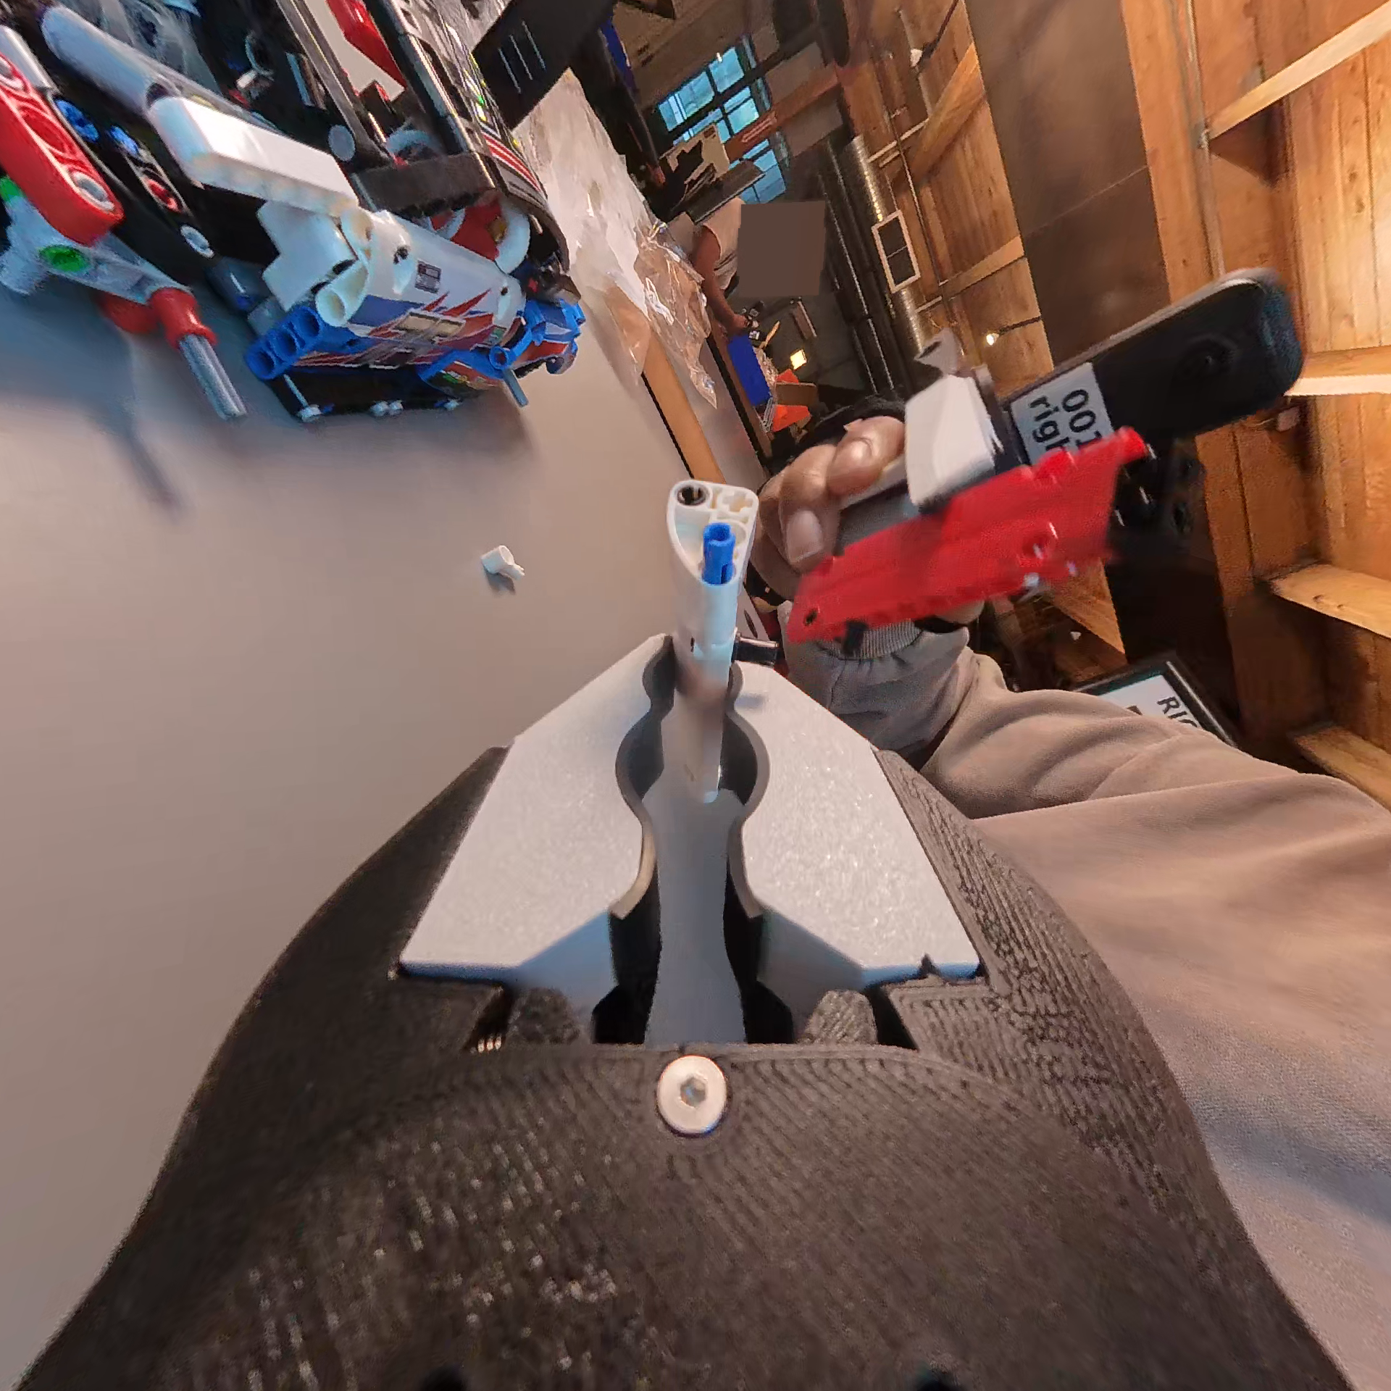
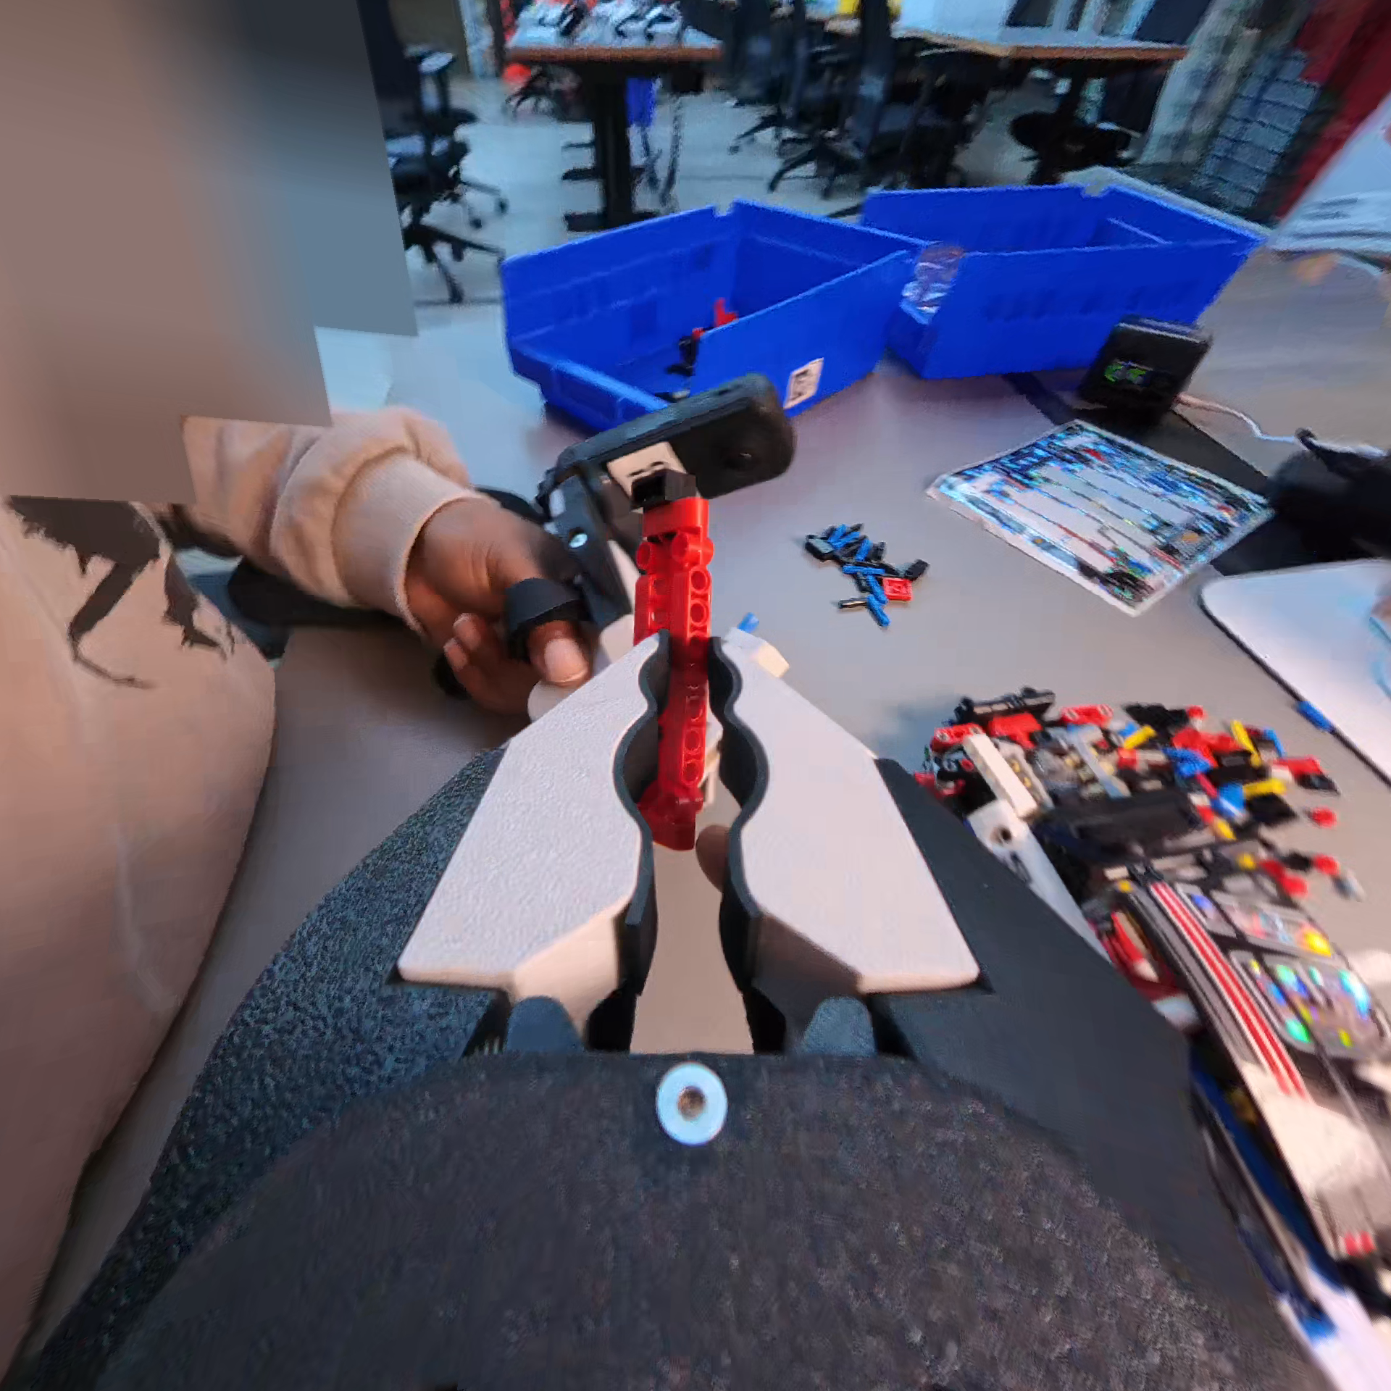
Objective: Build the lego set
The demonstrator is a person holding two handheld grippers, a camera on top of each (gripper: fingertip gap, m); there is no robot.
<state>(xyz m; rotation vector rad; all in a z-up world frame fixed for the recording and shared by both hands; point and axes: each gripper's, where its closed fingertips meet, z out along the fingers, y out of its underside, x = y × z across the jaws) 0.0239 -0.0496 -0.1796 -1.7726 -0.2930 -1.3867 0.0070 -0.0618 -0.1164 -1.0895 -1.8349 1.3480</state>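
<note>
Above the table [image 1: 226, 677], each hand-held gripper clamps lego: left [image 1: 696, 662] white piece [image 1: 704, 557], right [image 2: 689, 662] red beam [image 2: 681, 677].

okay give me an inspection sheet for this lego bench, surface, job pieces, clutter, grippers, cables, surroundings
Surface: grey table, mostly bare in the middle.
Job's things: white beam with a blue pin in the left gripper; red beam assembly in the right gripper; part-built model; loose parts pile; small pile of pins; sticker sheet.
Clutter: two blue bins; stray white piece; clear plastic bags.
Grippers: both have fingers closed on their pieces, held close together above the table.
Cables: one thin lead beside a small black device.
Surroundings: office chairs and desks; wooden wall.
</note>
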